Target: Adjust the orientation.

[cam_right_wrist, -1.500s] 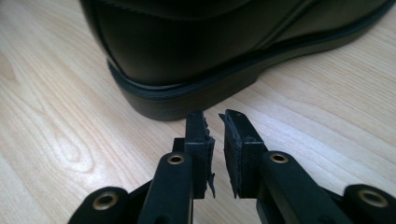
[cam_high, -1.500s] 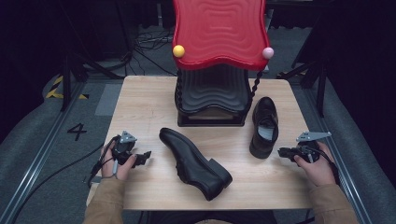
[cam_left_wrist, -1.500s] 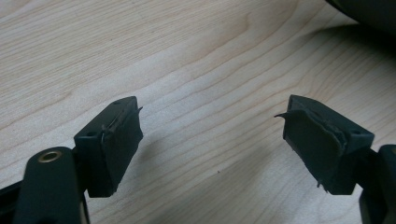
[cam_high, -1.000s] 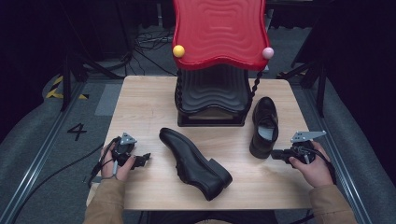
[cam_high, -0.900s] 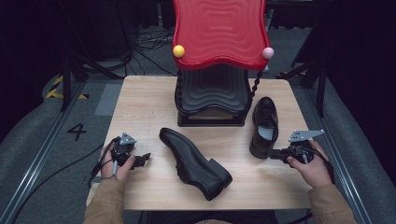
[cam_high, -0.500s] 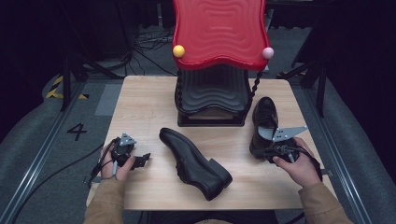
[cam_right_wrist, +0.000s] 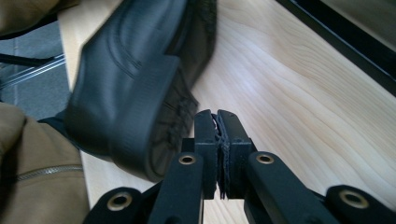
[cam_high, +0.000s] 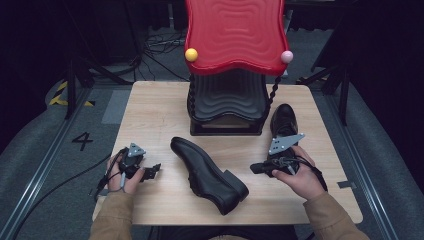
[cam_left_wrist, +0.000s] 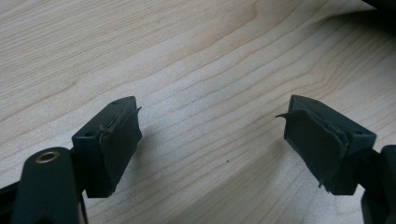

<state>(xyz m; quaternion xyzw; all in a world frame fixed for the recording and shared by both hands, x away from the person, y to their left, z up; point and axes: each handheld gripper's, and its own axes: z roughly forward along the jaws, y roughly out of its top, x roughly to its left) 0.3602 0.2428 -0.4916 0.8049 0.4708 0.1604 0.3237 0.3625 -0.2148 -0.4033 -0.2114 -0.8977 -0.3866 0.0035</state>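
Two closed fingers [cam_right_wrist: 219,135] sit just beside shoe heel [cam_right_wrist: 140,112].

Two black shoes [cam_high: 207,172] [cam_high: 283,120] are seen on pale wood-grained table [cam_high: 155,107]; a red rippled board [cam_high: 234,32] is seen behind.

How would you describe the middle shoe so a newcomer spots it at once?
Start at the red-topped stand at the table's far edge. In front of it a black shoe lies on its side, slanting toward the near edge. The other shoe stands upright right of the stand.
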